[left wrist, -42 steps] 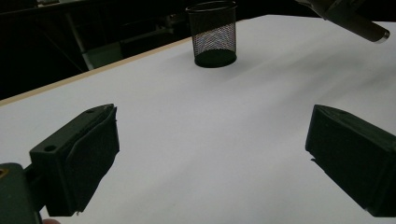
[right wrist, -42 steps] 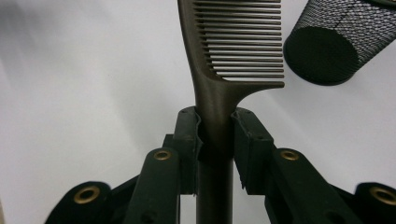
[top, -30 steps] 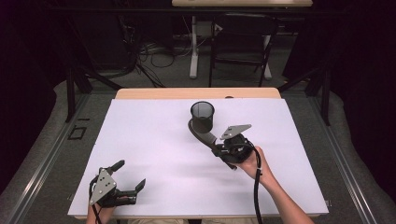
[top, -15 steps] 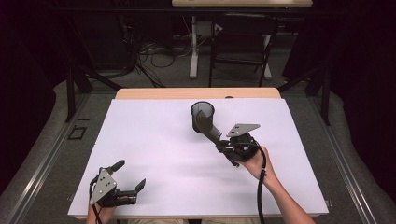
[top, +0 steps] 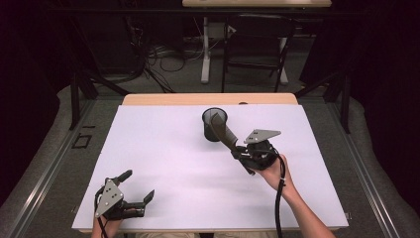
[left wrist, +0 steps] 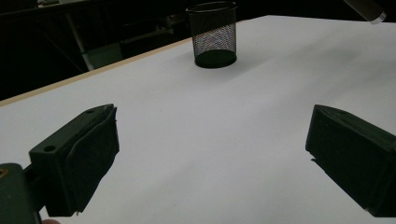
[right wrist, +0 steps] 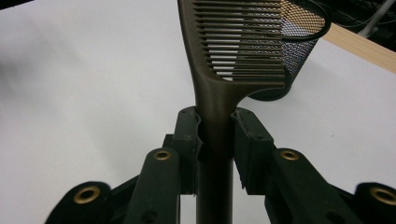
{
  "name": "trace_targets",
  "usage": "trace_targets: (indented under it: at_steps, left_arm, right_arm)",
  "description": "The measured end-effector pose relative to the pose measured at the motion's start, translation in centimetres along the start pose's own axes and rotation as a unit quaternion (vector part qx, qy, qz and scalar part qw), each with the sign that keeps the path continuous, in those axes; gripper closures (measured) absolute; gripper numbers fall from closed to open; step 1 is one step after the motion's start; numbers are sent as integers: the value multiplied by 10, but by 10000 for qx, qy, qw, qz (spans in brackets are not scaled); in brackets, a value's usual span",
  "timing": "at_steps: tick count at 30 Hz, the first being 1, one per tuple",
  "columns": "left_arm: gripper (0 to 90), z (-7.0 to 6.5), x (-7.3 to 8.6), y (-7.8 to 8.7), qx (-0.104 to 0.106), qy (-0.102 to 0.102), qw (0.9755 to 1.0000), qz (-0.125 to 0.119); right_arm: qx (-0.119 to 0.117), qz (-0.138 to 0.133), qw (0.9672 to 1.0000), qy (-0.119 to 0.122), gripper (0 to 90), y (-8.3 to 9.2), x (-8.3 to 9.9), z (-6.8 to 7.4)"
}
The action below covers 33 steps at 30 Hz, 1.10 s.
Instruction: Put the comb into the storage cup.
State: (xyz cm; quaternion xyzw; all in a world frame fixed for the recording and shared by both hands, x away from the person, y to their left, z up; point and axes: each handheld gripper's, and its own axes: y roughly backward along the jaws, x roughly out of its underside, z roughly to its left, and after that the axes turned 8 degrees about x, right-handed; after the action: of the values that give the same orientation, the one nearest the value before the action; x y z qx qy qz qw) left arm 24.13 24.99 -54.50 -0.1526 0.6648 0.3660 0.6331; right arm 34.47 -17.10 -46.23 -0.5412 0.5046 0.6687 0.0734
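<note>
The right hand-held gripper (top: pixel 236 150) grips the comb (top: pixel 224 131) and has tipped its toothed end up over the cup (top: pixel 214 124) (nearly in); the left hand-held gripper (top: pixel 139 187) rests wide open on the worktop (top: pixel 163 148)

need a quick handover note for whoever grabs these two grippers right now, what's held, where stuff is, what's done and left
Right gripper: shut on the handle of the brown comb, held above the table with the toothed end pointing at the mesh cup.
Left gripper: open, holding nothing, low at the near left corner of the white table cover.
Things: the black mesh cup stands upright near the far middle of the cover. The comb's tip is at the cup's rim; whether it is inside yet I cannot tell.
Done: comb picked up and brought to the cup.
Left, probably: lower the comb into the cup, open the jaws, pull back.
</note>
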Motion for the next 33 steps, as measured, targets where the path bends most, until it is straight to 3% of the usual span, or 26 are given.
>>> trace_targets:
  at_steps: [17,33]
  left_arm:
    - [28,0,0,0,19,6,10000,-6]
    - [28,-1,0,0,4,-17,10000,-11]
  right_arm:
    - [146,-259,9994,-152,727,11,-1,-10]
    - [269,-573,9977,-253,727,9,2,-15]
